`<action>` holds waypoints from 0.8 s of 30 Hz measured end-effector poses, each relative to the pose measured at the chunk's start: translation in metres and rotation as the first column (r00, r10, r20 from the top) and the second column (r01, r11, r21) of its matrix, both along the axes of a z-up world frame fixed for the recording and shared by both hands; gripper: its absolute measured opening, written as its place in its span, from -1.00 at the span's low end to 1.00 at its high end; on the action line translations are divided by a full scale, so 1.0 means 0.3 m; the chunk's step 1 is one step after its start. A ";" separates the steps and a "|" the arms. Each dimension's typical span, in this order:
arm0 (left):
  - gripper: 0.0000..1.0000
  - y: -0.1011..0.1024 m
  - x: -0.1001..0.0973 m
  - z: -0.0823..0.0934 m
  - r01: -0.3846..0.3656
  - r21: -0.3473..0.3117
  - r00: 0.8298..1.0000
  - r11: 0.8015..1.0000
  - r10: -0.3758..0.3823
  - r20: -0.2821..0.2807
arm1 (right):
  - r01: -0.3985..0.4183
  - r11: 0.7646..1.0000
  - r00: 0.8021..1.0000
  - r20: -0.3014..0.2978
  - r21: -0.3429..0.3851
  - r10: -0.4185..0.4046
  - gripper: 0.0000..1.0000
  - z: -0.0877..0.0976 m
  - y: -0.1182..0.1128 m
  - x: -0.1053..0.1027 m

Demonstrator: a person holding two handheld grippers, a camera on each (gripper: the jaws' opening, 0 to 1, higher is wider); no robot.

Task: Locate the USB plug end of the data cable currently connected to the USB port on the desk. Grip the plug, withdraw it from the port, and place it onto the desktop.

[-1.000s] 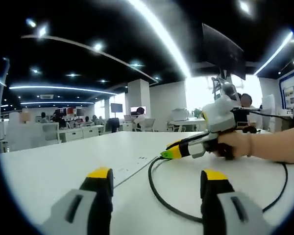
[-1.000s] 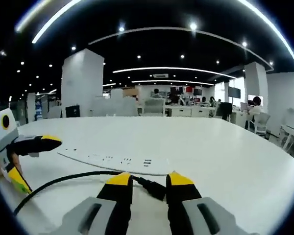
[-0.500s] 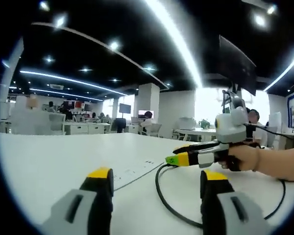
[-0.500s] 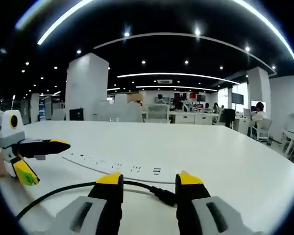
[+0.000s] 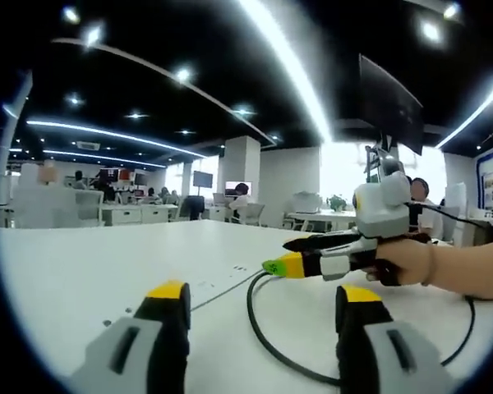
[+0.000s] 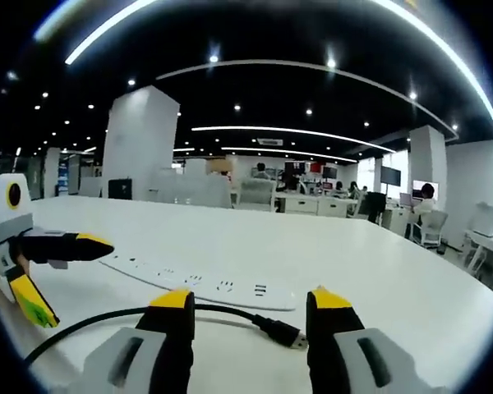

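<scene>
Two yellow-tipped jaws of the right gripper [image 6: 251, 302] are spread wide, nothing clamped between them. Just ahead, between the tips, the USB plug [image 6: 284, 334] is seen lying flat on the white desktop [image 6: 378, 271], its metal end pointed toward the right jaw, its long axis running across the gap. The black cable [image 6: 115, 318] is trailed off past the left jaw. Beyond the plug, a white power strip [image 6: 205, 283] is laid. The left gripper [image 5: 263, 294] is held open too.
</scene>
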State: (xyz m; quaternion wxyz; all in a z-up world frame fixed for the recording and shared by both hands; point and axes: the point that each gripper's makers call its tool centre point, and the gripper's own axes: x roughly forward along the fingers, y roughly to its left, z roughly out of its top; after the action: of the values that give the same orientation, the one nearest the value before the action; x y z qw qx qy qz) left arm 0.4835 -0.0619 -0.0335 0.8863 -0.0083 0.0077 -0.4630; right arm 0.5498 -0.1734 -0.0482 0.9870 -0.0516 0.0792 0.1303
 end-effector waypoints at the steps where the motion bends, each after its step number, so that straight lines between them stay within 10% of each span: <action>1: 0.44 0.002 -0.001 0.002 -0.002 0.004 1.000 1.000 0.002 0.003 | -0.002 1.000 1.000 -0.001 -0.001 0.002 0.11 -0.002 0.006 0.001; 16: 0.44 0.045 -0.022 -0.007 -0.015 0.019 1.000 1.000 0.015 -0.004 | -0.009 0.999 1.000 -0.012 -0.033 0.009 0.31 -0.002 0.053 -0.018; 24: 0.44 0.035 -0.047 -0.004 -0.005 0.063 1.000 0.998 0.005 0.009 | 0.062 0.989 0.996 0.078 -0.134 -0.051 0.29 0.052 0.047 -0.058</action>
State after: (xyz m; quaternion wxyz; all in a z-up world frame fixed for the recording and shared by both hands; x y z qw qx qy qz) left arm 0.4695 -0.0515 -0.0348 0.8872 0.0219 0.0183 -0.4604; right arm 0.5323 -0.1594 -0.0327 0.9867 -0.1215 0.0527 0.0945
